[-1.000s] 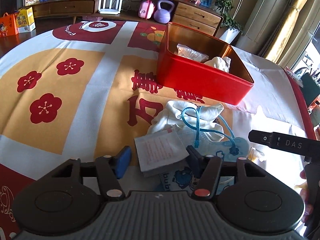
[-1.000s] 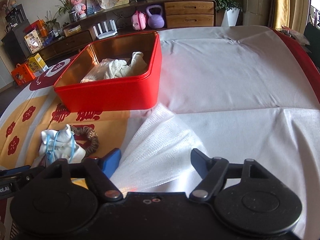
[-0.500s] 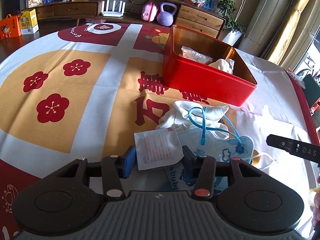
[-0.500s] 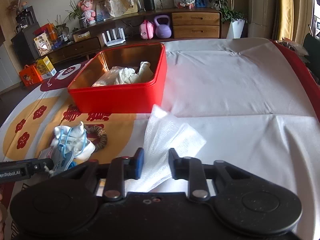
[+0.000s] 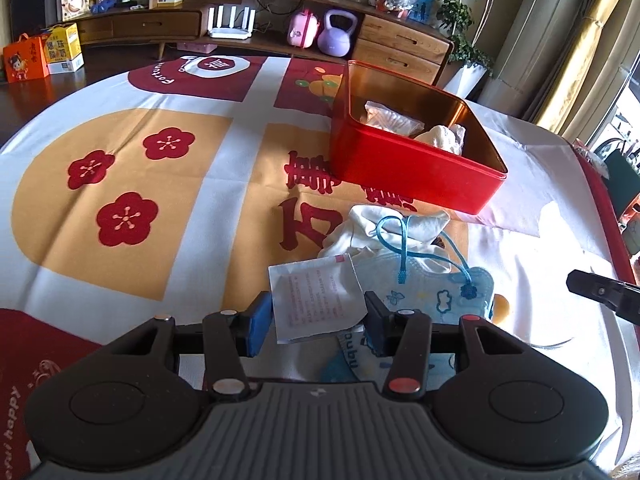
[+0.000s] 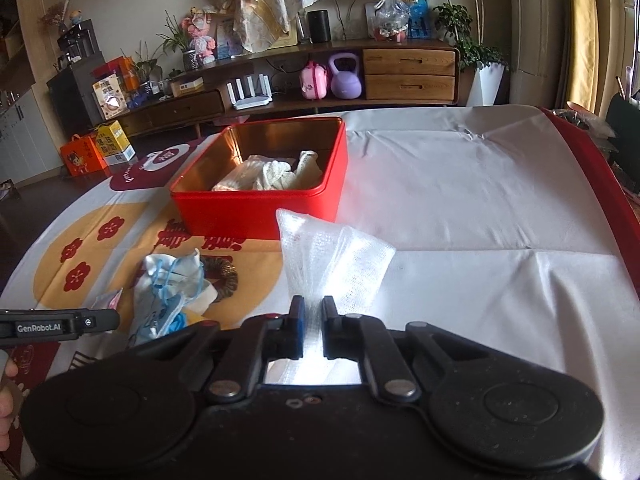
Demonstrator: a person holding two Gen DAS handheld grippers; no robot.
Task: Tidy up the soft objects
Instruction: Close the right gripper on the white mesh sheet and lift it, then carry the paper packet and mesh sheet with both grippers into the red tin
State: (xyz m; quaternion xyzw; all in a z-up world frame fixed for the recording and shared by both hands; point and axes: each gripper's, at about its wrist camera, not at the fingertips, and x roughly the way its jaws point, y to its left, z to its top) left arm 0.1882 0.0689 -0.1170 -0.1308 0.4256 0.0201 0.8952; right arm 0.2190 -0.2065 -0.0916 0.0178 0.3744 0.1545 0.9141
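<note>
Right wrist view: at the bottom centre of the frame the right tool (image 6: 312,314), which gaped wide around the white mesh cloth (image 6: 330,258) a second ago, is now closing its jaws hard on the cloth's near end. The cloth has bunched up and stands off the surface (image 6: 460,208) as a fan above the pads, where before it lay flat. To my eye the pick is made, and the carry to the red tin (image 6: 260,208), just beyond in the middle of the frame with pale fabrics already inside, comes next.

In the left wrist view the left tool (image 5: 316,326) has edged forward; its jaws stand half apart around a printed sachet (image 5: 316,298) at the bottom centre, pads beside it rather than pressing. Past it, towards the tin, lies the blue-corded pile (image 5: 400,240), still unsorted.
</note>
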